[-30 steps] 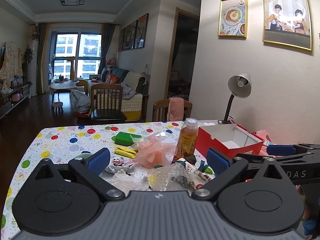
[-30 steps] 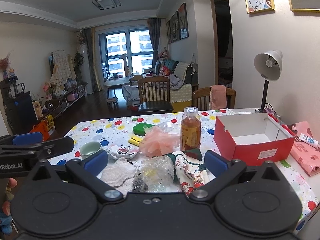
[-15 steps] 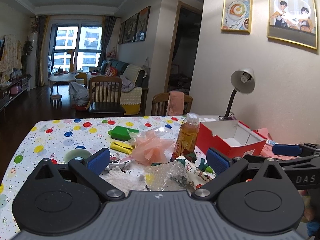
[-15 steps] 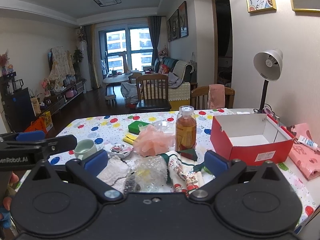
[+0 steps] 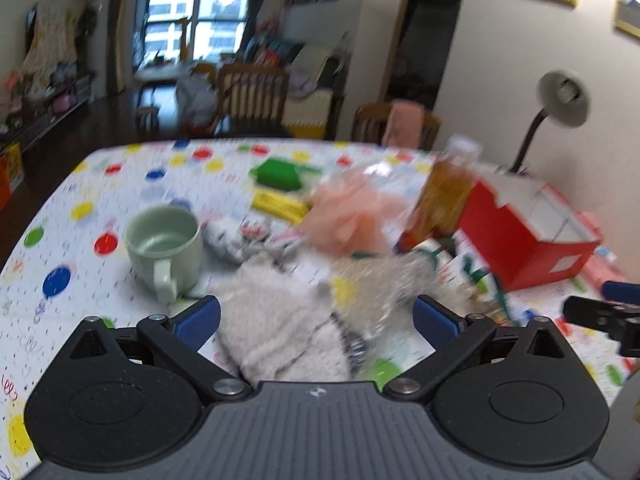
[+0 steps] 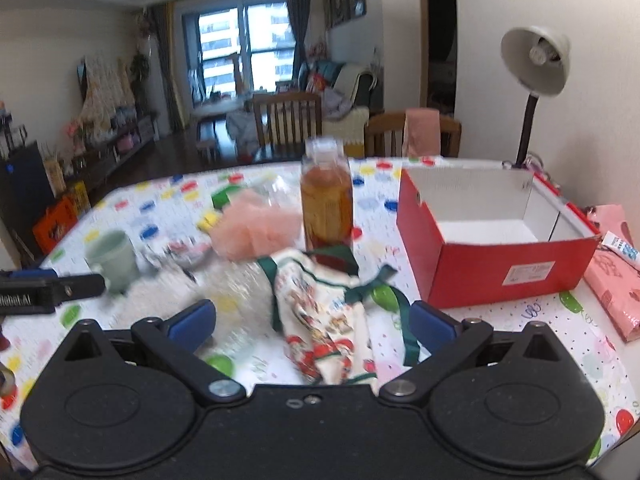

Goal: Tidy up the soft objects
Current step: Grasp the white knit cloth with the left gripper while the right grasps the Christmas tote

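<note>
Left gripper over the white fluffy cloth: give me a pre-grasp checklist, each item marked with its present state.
1. Left gripper open: ok, jaws spread wide with nothing between the pads.
2. White fluffy cloth lined up between the fingers: ok, it lies on the table just ahead of the gap.
3. Green mug clear of the path: ok, it stands left of the cloth, apart from the fingers.
4. Red box ready to receive: ok, it is open and looks empty.
5. Right gripper free: ok, open above the printed pouch.
6. Contact with the cloth: cannot tell, the picture is blurred.
</note>
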Demonstrator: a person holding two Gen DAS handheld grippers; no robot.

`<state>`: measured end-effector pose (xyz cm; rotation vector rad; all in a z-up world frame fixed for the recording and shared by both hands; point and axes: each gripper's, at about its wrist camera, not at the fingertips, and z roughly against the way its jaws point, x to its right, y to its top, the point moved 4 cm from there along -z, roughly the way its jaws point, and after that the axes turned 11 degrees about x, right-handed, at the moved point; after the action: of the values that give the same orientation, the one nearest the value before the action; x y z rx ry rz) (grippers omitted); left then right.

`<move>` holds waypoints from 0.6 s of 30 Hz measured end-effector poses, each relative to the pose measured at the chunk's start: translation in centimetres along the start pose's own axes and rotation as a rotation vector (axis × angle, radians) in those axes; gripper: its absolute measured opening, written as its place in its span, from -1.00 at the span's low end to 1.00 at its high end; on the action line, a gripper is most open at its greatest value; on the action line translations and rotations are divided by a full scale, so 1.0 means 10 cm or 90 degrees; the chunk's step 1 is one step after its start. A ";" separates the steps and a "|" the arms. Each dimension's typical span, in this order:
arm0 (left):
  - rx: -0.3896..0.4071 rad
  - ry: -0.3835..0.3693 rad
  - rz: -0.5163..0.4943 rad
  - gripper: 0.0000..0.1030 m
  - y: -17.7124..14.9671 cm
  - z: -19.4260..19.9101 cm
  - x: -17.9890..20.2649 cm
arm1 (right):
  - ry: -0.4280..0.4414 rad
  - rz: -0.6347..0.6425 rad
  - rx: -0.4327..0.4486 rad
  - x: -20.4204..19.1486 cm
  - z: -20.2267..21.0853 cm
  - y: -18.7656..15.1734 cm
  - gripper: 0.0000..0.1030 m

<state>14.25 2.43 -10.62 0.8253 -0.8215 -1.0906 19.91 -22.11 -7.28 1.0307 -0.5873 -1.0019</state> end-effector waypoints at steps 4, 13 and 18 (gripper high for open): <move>-0.041 0.042 0.003 1.00 -0.12 -0.25 -0.10 | 0.013 0.004 -0.035 0.12 -0.23 -0.09 0.92; -0.133 0.091 0.053 0.99 -0.39 -0.71 -0.33 | 0.060 0.045 -0.100 0.19 -0.67 -0.27 0.75; -0.156 0.106 0.079 0.98 -0.45 -0.82 -0.38 | 0.077 0.064 -0.134 0.18 -0.87 -0.37 0.58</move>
<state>18.63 6.21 -18.89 0.6401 -0.5782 -0.9757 26.19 -20.56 -14.43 0.8605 -0.4206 -0.8855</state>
